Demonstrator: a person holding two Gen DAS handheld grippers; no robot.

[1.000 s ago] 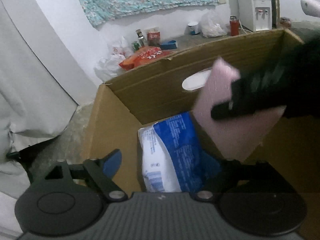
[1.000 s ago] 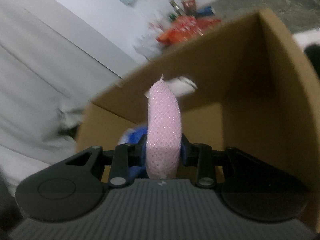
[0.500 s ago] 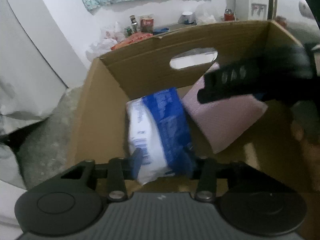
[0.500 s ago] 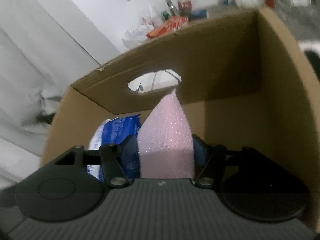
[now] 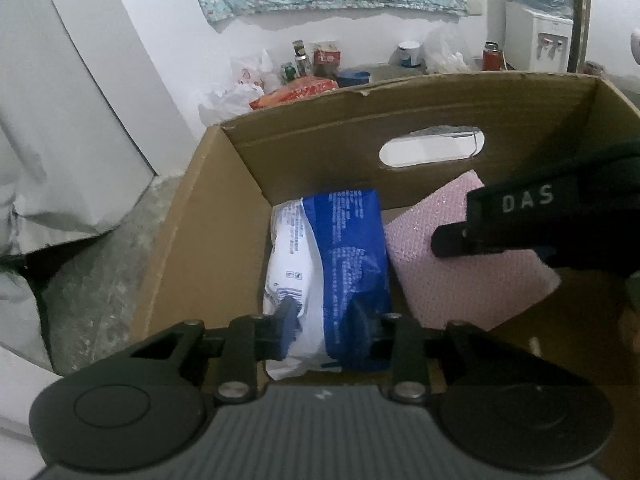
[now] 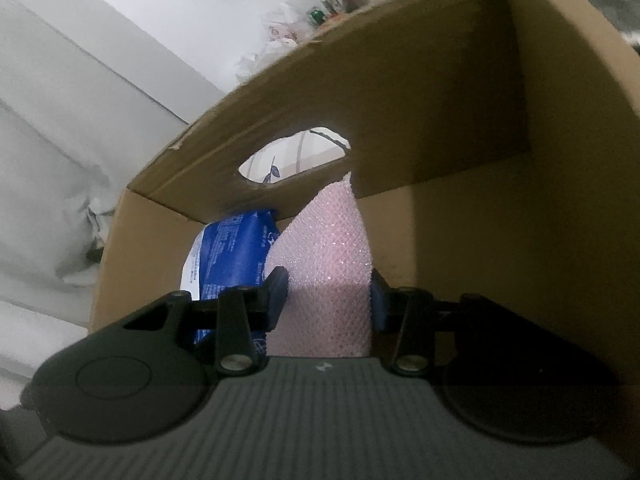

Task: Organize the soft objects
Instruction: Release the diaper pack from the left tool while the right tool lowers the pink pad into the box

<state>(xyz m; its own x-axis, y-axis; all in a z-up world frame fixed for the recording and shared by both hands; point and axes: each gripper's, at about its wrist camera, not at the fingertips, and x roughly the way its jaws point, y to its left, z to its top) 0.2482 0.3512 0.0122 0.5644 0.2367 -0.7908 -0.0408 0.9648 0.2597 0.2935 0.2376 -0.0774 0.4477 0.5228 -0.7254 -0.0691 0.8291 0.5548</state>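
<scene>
A blue-and-white soft pack [image 5: 344, 260] stands upright inside the cardboard box [image 5: 320, 152], and my left gripper [image 5: 324, 320] is shut on its near end. To its right a pink sponge [image 5: 460, 280] leans on the box floor, one of the right gripper's fingers [image 5: 452, 240] lying across it. In the right wrist view the pink sponge [image 6: 328, 264] fills the gap between the pads of my right gripper [image 6: 326, 296], whose jaws are closing on it. Its far tip reaches the handle-hole wall of the box [image 6: 460, 100]. The blue pack [image 6: 232, 248] sits left of it.
Past the box, plastic bags [image 5: 240, 80], bottles [image 5: 300, 60] and a red packet [image 5: 296, 92] lie on the floor by the white wall. A water dispenser [image 5: 536, 40] stands at the far right. A white sheet [image 5: 60, 140] hangs on the left.
My left gripper went from open to shut on the blue-and-white pack. The right gripper came down into the box with the pink sponge, which now rests beside the pack.
</scene>
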